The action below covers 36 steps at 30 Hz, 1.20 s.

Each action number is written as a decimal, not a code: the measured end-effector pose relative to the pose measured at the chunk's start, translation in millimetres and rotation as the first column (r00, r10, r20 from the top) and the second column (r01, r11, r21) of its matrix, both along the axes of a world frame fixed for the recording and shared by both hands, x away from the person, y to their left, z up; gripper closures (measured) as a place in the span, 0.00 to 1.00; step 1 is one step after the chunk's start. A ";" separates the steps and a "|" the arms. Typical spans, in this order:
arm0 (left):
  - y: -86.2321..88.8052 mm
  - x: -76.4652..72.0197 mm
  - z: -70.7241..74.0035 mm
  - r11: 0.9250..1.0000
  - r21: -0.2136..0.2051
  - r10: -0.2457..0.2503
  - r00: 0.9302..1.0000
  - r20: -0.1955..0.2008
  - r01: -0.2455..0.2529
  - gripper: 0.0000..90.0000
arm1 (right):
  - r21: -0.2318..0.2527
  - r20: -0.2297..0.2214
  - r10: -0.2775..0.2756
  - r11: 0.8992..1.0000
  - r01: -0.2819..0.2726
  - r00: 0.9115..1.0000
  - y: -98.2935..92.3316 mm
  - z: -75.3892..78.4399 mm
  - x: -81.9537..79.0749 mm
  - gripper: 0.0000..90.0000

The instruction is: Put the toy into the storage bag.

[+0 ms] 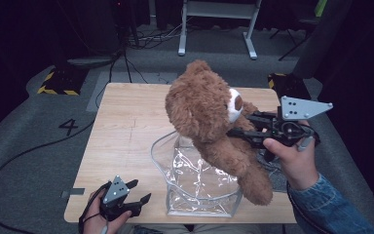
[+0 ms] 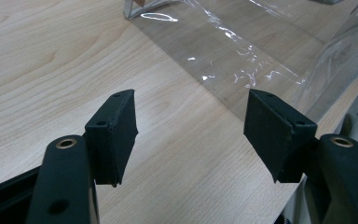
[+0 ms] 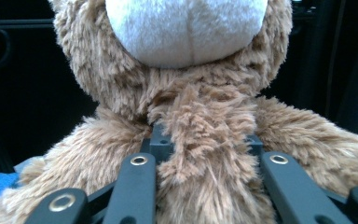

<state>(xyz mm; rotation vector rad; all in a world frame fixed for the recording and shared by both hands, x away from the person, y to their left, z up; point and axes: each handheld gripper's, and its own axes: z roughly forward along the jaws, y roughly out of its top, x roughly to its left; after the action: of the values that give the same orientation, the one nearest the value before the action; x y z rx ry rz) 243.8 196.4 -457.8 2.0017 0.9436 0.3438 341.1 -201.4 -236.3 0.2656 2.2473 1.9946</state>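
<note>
Your right gripper (image 1: 241,132), at the right of the high view, has its fingers clamped on the brown teddy bear (image 1: 214,122), pinching the plush just below the head. In the right gripper view the fur bulges up between the two black fingers (image 3: 161,140), and the bear's white muzzle (image 3: 186,28) sits at the top centre of the frame. The bear hangs clear of the table (image 1: 121,126) in the middle of the high view, tilted, with its head toward the upper centre and one foot reaching down toward the lower right. Its lower body lies over the open mouth of the clear plastic bag (image 1: 195,187), which stands on the table in the lower centre; whether the bear touches the bag's rim cannot be told.

Your left gripper (image 1: 139,192) sits in the lower left of the high view, at the near edge of the table, just beside the bag. Its fingers (image 2: 114,130) stand well apart with nothing between them; in the left gripper view bare wood shows in the gap, and the bag's crinkled side fills the upper right.
</note>
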 end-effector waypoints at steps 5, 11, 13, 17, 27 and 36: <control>0.4 -0.5 0.1 1.000 -0.004 0.003 1.000 0.001 -0.003 0.39 | 0.019 -0.008 0.054 0.998 -0.054 0.998 22.7 -0.9 0.2 0.76; 1.6 0.2 -0.8 1.000 0.001 0.001 1.000 -0.001 -0.001 0.39 | 0.045 -0.062 0.109 0.993 -0.106 0.992 46.0 -16.7 3.6 0.76; 2.0 0.4 -0.8 1.000 0.003 -0.002 1.000 0.002 0.002 0.39 | 0.048 -0.079 0.118 0.992 -0.115 0.990 52.0 -22.5 5.8 0.76; 2.8 0.2 -0.2 1.000 0.006 0.005 1.000 0.004 -0.005 0.39 | 0.053 -0.104 0.098 0.994 -0.093 0.990 57.4 -31.5 11.8 0.75; 2.3 0.6 -0.7 1.000 0.001 0.004 1.000 0.003 -0.004 0.39 | 0.043 -0.122 -0.009 0.999 0.014 0.993 42.3 -53.4 46.7 0.74; 1.4 -0.3 -0.4 1.000 0.006 0.004 1.000 0.005 -0.004 0.39 | -0.030 0.042 -0.056 0.998 0.057 0.998 39.3 -56.7 52.9 0.74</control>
<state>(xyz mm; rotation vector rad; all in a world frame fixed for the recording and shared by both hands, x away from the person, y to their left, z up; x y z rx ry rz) 243.5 197.8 -458.2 2.0036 0.9452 0.3539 394.0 -162.1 -293.0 0.2789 2.2184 1.9175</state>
